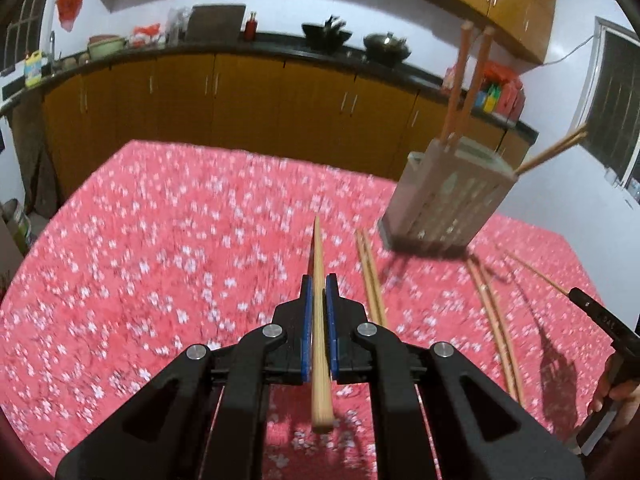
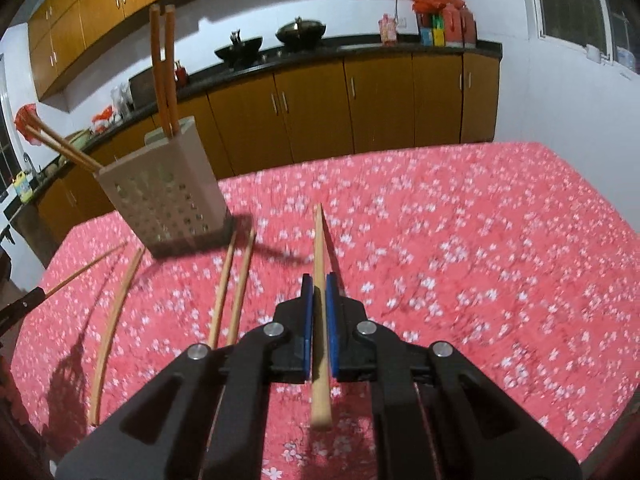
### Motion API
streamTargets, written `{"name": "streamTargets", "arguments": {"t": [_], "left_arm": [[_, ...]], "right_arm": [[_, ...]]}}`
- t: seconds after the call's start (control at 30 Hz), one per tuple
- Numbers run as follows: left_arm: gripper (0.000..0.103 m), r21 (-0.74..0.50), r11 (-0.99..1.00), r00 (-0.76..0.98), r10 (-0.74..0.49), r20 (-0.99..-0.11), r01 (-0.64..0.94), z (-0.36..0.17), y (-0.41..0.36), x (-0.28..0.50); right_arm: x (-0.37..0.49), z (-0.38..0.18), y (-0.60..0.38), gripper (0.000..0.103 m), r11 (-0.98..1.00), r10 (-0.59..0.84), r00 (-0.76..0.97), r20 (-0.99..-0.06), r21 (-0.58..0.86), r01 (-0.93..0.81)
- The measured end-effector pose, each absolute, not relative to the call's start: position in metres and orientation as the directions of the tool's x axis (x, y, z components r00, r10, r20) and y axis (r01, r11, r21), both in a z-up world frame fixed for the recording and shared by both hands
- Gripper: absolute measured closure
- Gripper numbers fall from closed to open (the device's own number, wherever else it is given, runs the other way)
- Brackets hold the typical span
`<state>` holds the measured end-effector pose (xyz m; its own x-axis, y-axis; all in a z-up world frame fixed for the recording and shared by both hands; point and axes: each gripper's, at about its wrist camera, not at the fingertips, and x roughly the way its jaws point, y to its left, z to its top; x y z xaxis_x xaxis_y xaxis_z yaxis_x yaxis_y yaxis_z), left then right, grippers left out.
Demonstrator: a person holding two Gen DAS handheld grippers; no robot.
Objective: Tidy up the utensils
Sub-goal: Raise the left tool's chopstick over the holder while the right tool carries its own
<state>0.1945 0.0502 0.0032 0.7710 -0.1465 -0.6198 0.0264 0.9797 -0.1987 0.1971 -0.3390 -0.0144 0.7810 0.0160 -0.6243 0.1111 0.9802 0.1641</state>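
Chopstick (image 1: 319, 320) seemingly clamped between left gripper (image 1: 319, 292) pads.

- We are counting one utensil holder (image 1: 440, 200).
- We are counting four standing chopsticks (image 1: 455, 88) in it.
- We are counting four loose chopsticks (image 1: 370, 276) and two gripped chopsticks (image 1: 319, 248).

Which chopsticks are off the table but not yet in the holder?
One chopstick in the left gripper, one in the right gripper; others lie on the tablecloth or stand in the holder.

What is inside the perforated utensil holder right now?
The utensil holder holds two upright reddish chopsticks and two lighter chopsticks leaning outward. Their lower ends and the holder's bottom are hidden by its walls.
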Motion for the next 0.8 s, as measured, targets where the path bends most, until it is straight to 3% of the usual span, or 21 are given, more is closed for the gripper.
{"name": "streamTargets", "arguments": {"t": [0.4,0.8], "left_arm": [[0.096,-0.230,0.970,0.843,-0.192,-0.502,0.084,0.057,0.049,0.188],[0.096,-0.219,0.957,0.879,-0.264,-0.396,0.189,0.114,0.025,0.186]], "right_arm": [[0.188,0.047,-0.342,0.095,0.984,0.028,0.876,-0.482,0.168,0.062],[0.183,0.134,-0.316,0.095,0.958,0.218,0.932,-0.290,0.247,-0.148]]}}
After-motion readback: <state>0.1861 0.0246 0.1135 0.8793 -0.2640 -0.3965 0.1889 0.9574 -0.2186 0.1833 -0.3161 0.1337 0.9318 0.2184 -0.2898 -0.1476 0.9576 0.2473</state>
